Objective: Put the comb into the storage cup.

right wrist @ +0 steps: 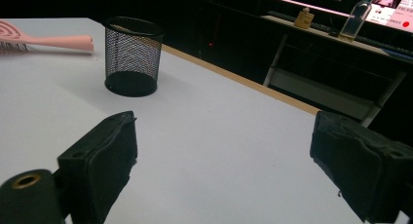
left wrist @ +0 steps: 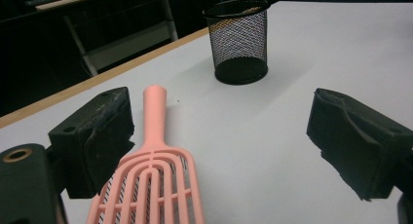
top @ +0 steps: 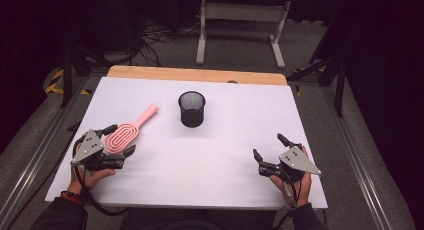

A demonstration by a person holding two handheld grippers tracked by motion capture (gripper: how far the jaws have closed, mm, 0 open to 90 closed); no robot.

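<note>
Pink hairbrush point(top: 126, 134): lies flat, left of frame, handle pointing upper right. Left gripper point(top: 120, 139): jaws apart around its head. Right gripper point(top: 270, 147): jaws apart, empty.

Pink brush point(left wrist: 151, 185) head cut off by bottom edge, left gripper view.

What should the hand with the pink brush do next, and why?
Probably close the left gripper on the pink hairbrush. Its jaws stand wide open with the brush head lying between them, nearer one jaw and not yet pinched. The black mesh cup stands upright nearby, a likely place for the brush.
</note>
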